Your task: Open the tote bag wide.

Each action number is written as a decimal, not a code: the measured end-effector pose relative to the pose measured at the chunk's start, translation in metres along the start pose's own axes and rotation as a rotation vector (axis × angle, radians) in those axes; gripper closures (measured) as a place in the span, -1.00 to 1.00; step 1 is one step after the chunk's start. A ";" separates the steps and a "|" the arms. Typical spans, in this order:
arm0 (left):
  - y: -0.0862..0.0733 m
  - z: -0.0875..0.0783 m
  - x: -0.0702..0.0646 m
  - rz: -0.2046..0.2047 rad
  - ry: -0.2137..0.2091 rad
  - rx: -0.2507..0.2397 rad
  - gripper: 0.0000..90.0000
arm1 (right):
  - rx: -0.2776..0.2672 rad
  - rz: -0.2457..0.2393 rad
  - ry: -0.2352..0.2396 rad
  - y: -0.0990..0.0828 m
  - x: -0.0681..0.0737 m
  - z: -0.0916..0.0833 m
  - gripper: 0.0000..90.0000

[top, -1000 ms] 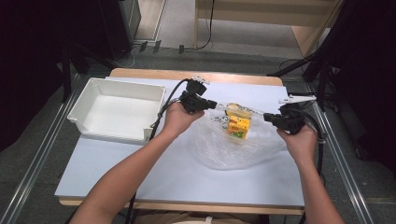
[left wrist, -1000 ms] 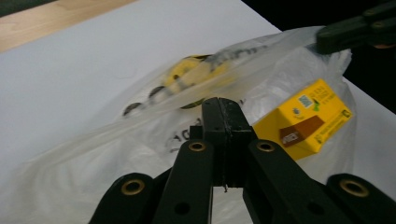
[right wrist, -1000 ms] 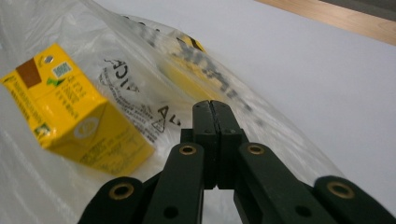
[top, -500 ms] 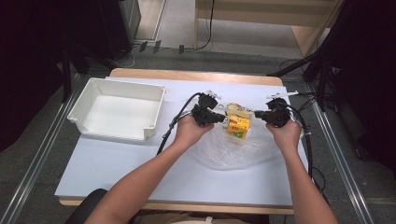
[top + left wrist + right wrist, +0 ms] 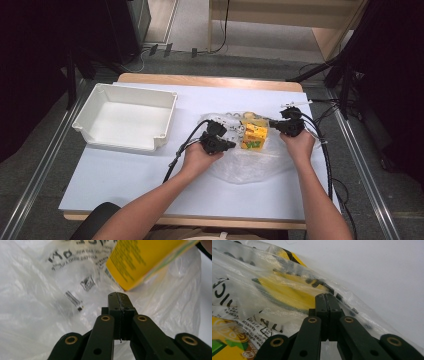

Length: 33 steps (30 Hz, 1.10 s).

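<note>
The white table (image 5: 125, 175) spreads under both my hands, with the white bin (image 5: 125, 120) well off beyond my left gripper (image 5: 231, 145). The clear plastic bag (image 5: 250, 165) lies between and beneath my fingers. The yellow carton (image 5: 254, 136) stands just ahead of my left fingertips and beside my right gripper (image 5: 272, 123). Both pairs of jaws are pressed together, pinching nothing that I can see.

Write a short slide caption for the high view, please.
Two hand-held grippers, left and right, jaws shut, flank a yellow box on a clear plastic bag.
</note>
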<state>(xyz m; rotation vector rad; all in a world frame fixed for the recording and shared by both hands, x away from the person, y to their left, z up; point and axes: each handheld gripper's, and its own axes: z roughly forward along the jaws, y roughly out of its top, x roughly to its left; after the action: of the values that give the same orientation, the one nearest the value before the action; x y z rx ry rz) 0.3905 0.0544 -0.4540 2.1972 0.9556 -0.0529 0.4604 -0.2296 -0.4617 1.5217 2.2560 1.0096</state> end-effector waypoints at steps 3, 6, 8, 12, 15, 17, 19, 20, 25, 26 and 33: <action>-0.008 -0.003 -0.003 0.004 -0.016 -0.004 1.00 | 0.003 0.006 -0.005 -0.001 0.002 0.006 1.00; -0.013 -0.004 -0.007 0.017 -0.026 -0.009 1.00 | 0.008 0.003 -0.012 -0.002 0.002 0.009 1.00; -0.019 -0.004 -0.010 0.022 -0.045 -0.007 1.00 | 0.010 0.006 -0.013 -0.002 0.002 0.011 1.00; -0.029 -0.004 -0.018 0.054 -0.054 0.033 1.00 | 0.011 0.012 -0.027 -0.003 0.000 0.015 1.00; -0.038 -0.005 -0.024 0.075 -0.077 0.058 1.00 | 0.000 0.005 -0.042 -0.001 -0.001 0.017 1.00; -0.043 -0.007 -0.028 0.085 -0.082 0.061 1.00 | -0.008 0.011 -0.047 -0.001 -0.002 0.018 1.00; -0.046 -0.008 -0.029 0.087 -0.083 0.069 1.00 | -0.011 0.009 -0.048 -0.001 -0.003 0.018 1.00; -0.048 -0.009 -0.029 0.084 -0.089 0.068 1.00 | -0.018 0.012 -0.048 0.000 -0.004 0.019 1.00; -0.055 -0.016 -0.029 0.099 -0.091 0.088 1.00 | -0.041 0.032 -0.065 0.003 -0.008 0.024 1.00; -0.055 -0.016 -0.029 0.099 -0.091 0.088 1.00 | -0.041 0.032 -0.065 0.003 -0.008 0.024 1.00; -0.059 -0.025 -0.024 0.116 -0.093 0.101 1.00 | -0.023 0.001 -0.151 0.018 -0.007 0.033 1.00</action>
<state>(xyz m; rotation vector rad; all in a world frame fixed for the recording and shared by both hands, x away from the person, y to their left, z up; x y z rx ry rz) 0.3288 0.0824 -0.4645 2.3177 0.7884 -0.1507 0.4945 -0.2185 -0.4755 1.5352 2.1331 0.8861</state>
